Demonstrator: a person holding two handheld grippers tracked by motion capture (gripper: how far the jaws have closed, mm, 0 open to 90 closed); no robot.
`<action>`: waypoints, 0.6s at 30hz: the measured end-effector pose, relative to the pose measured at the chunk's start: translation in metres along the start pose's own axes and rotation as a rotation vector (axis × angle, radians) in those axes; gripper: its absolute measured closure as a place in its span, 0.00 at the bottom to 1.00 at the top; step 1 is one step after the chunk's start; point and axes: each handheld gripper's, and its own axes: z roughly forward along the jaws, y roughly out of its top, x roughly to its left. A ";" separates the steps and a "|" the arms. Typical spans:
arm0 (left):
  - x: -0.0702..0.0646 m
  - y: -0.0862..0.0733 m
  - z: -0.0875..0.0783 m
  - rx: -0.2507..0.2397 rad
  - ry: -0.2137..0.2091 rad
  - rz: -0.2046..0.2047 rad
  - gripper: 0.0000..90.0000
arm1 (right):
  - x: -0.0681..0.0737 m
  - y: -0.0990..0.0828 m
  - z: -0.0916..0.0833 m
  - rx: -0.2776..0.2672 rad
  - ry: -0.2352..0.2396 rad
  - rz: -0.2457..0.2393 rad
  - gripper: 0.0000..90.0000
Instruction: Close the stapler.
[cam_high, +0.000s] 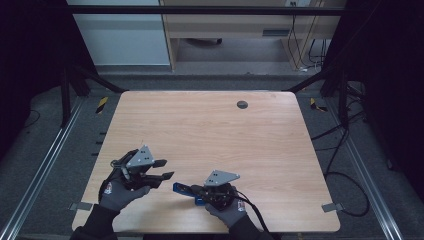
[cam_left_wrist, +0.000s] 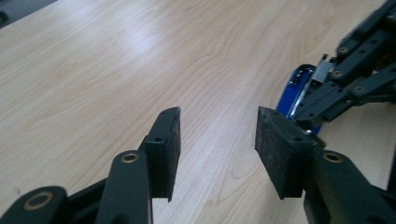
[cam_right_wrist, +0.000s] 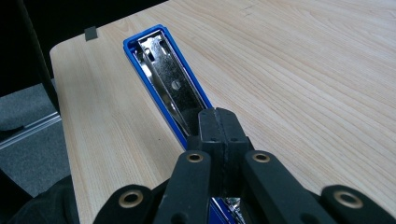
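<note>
Your left gripper (cam_left_wrist: 217, 149): jaws well apart, nothing between them.
Your right gripper (cam_right_wrist: 219, 128): jaws closed together above the blue stapler (cam_right_wrist: 163, 70).

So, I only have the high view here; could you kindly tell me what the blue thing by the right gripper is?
Observer: A blue stapler lying on the table with its metal staple channel facing up.
Operator: Thank you. Is the right gripper actually closed?
Observer: Yes, in its own view the right gripper has its jaws pressed together over the stapler's near end.
Operator: And does the left one hold anything?
Observer: No, the left gripper stands open with bare wood between its pads.
</note>
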 end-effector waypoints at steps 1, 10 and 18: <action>0.001 -0.004 0.000 0.000 0.024 -0.015 0.57 | 0.000 0.000 0.000 -0.001 -0.001 0.000 1.00; 0.002 -0.029 -0.002 -0.032 0.134 -0.107 0.59 | 0.000 0.000 0.000 0.001 -0.003 -0.002 1.00; -0.001 -0.054 0.000 -0.038 0.221 -0.177 0.60 | 0.000 0.000 0.000 0.002 -0.002 -0.002 1.00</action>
